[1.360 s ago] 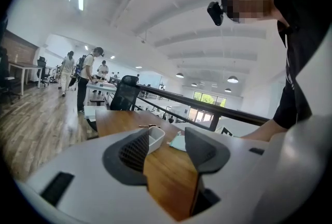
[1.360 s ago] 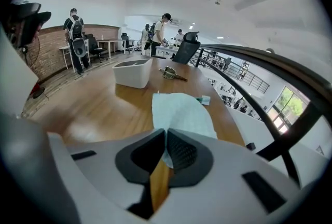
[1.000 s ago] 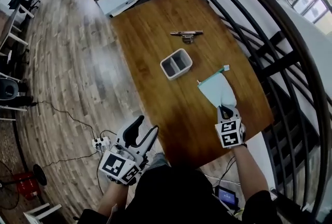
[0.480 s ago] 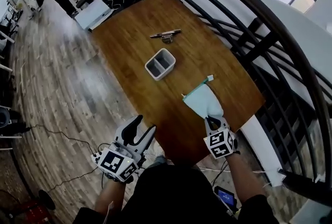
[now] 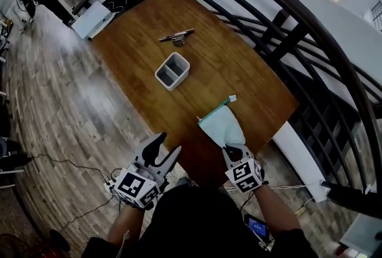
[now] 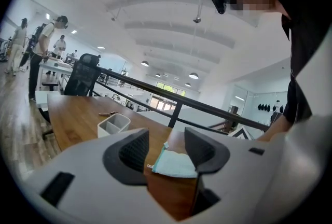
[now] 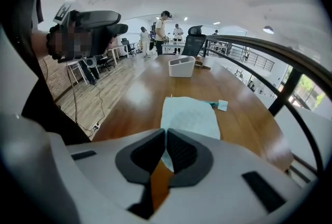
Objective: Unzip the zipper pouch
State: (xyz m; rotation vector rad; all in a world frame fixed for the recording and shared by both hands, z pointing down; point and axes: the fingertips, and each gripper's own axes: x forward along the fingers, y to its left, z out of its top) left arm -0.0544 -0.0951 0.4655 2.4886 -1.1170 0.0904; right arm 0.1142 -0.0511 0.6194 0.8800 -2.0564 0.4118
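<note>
Two hand-held tongs frame a glossy wooden bench point(image 5: 137, 42), seen from above. The zipper pouch point(image 5: 219, 126) — pale mint, flat, limp-looking cloth — lies at the lower right of the frame, close to the bench's near edge. The right tongs point(image 5: 232, 149) are closed tight on the pouch's near end, pinching the fabric. The left tongs point(image 5: 165, 149) hang beyond the bench edge at lower left, jaws apart and empty, aimed toward the pouch.

The pouch looks light and soft, so it would likely slide or bunch on the smooth wood unless it is anchored. A teal zipper point(image 5: 213, 112) runs along its far edge, with a small pale tab point(image 5: 231, 98) at the right end. The slider is too small to locate. It is probably best to hold the cloth firmly at one end and take the pull in a fine pinch.

No brand or wording is readable — only black-and-white square markers point(image 5: 243, 172) on the tongs' cubes. A grey two-compartment tray point(image 5: 172, 70) and a small metal tool point(image 5: 177, 37) sit higher up.
</note>
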